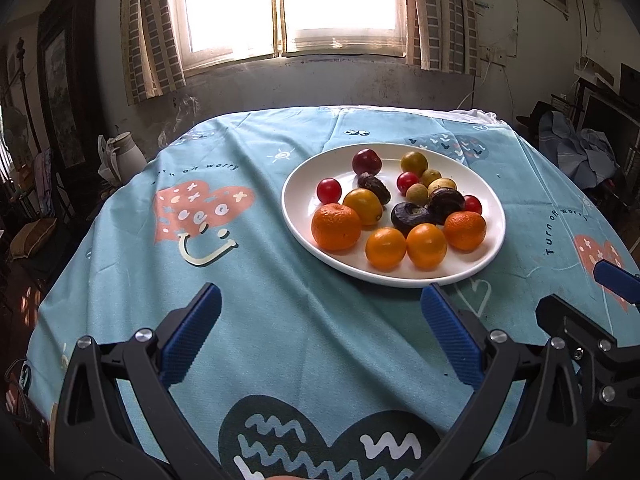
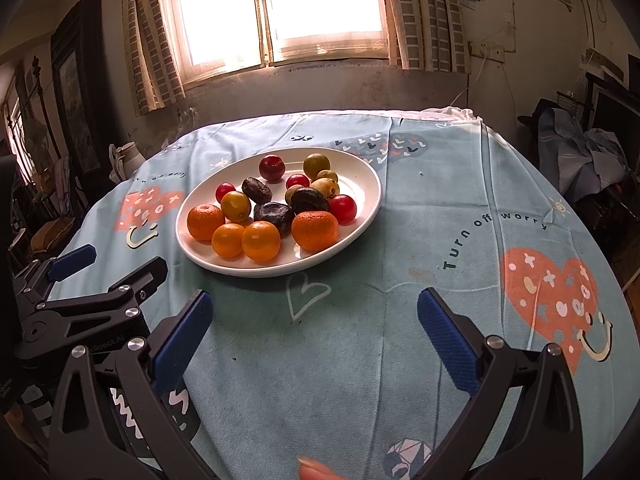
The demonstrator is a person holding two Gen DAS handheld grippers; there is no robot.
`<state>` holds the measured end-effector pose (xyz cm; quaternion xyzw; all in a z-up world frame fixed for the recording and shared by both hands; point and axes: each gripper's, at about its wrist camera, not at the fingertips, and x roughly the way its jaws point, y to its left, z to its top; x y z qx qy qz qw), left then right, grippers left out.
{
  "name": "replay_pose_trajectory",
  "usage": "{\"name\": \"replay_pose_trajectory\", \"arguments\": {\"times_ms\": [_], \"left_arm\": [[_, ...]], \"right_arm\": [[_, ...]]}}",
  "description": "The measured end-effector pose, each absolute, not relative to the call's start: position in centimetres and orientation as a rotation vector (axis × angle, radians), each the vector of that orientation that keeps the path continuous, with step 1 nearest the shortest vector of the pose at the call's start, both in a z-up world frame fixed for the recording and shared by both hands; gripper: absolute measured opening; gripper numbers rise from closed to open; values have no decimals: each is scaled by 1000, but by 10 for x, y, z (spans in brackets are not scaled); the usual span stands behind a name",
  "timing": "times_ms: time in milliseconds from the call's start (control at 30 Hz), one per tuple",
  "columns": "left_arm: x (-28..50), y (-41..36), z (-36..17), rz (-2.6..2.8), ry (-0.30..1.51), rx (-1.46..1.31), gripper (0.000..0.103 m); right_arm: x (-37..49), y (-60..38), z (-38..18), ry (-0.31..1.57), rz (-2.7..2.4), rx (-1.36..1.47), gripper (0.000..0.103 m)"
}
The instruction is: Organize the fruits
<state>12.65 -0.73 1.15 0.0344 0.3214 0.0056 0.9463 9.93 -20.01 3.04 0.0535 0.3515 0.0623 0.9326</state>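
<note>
A white plate (image 1: 298, 208) (image 2: 366, 184) holds mixed fruit: several oranges (image 1: 336, 227) (image 2: 315, 230), red cherry tomatoes (image 1: 329, 190) (image 2: 343, 208), dark wrinkled fruits (image 1: 412, 216) (image 2: 274, 215), yellow-green fruits (image 1: 414, 162) (image 2: 316, 165) and a dark red plum (image 1: 366, 161) (image 2: 271, 167). My left gripper (image 1: 320, 304) is open and empty, hovering over the cloth just in front of the plate. My right gripper (image 2: 314, 308) is open and empty, in front and to the right of the plate. Each gripper shows at the edge of the other's view.
The round table is covered by a light blue tablecloth (image 1: 248, 312) (image 2: 460, 208) with heart prints. A white jug (image 1: 124, 152) (image 2: 130, 156) stands beyond the table's far left edge. Clutter and cloth (image 1: 580, 152) lie past the right edge. A window is behind.
</note>
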Motion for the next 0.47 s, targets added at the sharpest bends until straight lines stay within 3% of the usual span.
{"name": "replay_pose_trajectory", "arguments": {"times_ms": [467], "left_arm": [[127,-3,19,29,643,78,101]], "right_arm": [[99,-199,30,721,127,106,102]]}}
